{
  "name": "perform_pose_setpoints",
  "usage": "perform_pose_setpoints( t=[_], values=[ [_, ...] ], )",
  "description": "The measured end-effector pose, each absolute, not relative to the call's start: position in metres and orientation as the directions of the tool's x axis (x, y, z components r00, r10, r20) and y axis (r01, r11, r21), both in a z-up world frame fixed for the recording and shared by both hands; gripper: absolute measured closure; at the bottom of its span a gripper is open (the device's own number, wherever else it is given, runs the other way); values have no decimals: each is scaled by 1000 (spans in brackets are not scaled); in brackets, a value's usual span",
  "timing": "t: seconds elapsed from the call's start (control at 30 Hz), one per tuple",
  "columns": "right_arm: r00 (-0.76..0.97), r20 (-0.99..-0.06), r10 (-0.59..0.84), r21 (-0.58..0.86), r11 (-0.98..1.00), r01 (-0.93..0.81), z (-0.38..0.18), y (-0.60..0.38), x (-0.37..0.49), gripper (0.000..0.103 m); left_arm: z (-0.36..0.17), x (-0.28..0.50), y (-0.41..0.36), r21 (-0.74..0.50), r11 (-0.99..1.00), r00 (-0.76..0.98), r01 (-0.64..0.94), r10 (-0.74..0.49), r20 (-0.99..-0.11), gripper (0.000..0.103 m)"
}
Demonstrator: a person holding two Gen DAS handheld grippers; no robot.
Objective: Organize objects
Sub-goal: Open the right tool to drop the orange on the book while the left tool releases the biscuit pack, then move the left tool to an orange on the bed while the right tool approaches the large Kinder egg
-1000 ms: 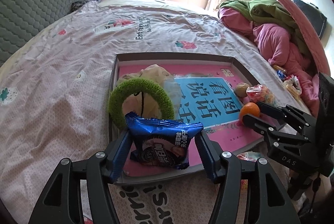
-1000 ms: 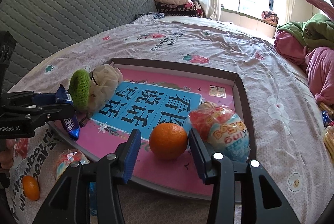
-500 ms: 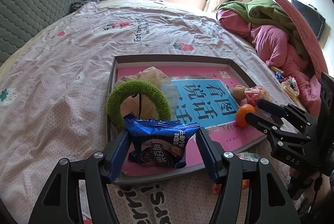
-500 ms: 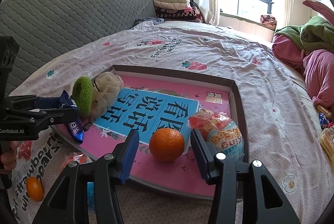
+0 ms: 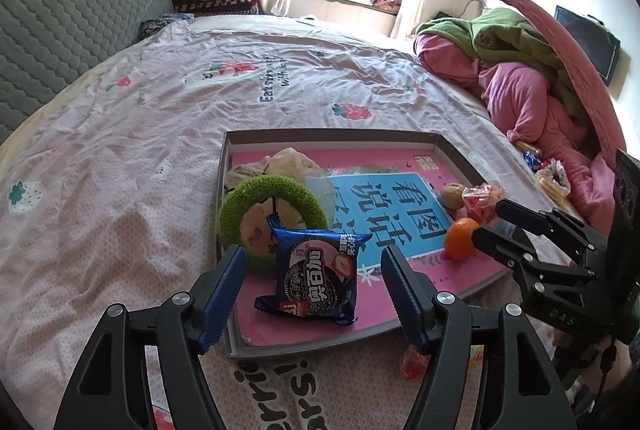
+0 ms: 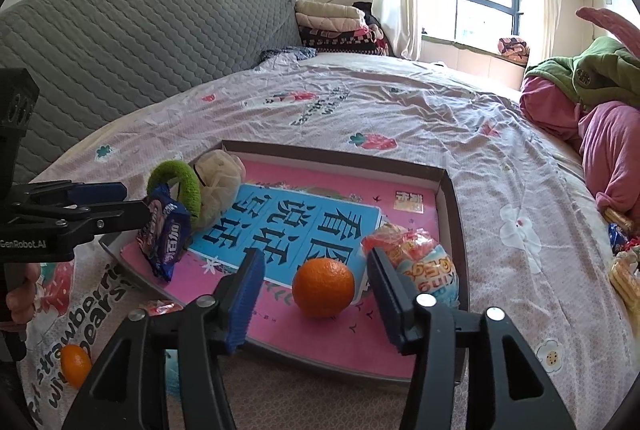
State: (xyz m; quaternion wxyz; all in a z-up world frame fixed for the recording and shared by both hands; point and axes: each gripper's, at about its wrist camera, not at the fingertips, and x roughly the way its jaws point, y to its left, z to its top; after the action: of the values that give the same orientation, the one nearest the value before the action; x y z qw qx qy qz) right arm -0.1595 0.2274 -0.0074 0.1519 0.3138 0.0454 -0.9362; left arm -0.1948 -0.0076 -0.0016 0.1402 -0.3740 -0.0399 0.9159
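Observation:
A blue cookie packet (image 5: 312,278) rests tilted in the near left corner of the pink-and-blue tray (image 5: 332,133), its top against a green fuzzy ring (image 5: 240,205). My left gripper (image 5: 314,294) straddles the packet with its jaws opening and a gap at both pads. In the right wrist view an orange (image 6: 323,286) sits on the tray (image 6: 448,197) between the opening jaws of my right gripper (image 6: 316,298), with neither pad touching it. A wrapped egg-shaped snack (image 6: 424,262) lies just right of the orange. Each gripper shows in the other's view: right gripper (image 5: 488,221), left gripper (image 6: 134,201).
A beige cloth bundle (image 5: 288,161) lies behind the ring. A second orange (image 6: 75,360) and a red wrapped candy (image 6: 160,308) lie on the bedspread in front of the tray. Snack bags (image 5: 552,177) and heaped clothes (image 5: 520,85) lie to the right, a grey headboard (image 6: 120,49) to the left.
Both pairs of jaws have widened. The cookie packet, earlier pinched upright between the left pads, has dropped free into the tray. The right pads have drawn away from the orange.

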Motion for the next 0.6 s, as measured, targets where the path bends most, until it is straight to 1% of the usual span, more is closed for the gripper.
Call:
perform_pose_setpoints(
  t=[0.07, 0.6],
  values=[
    [-763, -589, -265, 18, -949, 316, -4, 228, -157, 41, 1, -194, -9, -178, -960, -689, -218, 280, -669, 28],
    [-795, -526, -303, 31, -940, 339, 16, 229, -142, 39, 18, -174, -5, -127, -972, -730, -199, 233, -642, 28]
  ],
)
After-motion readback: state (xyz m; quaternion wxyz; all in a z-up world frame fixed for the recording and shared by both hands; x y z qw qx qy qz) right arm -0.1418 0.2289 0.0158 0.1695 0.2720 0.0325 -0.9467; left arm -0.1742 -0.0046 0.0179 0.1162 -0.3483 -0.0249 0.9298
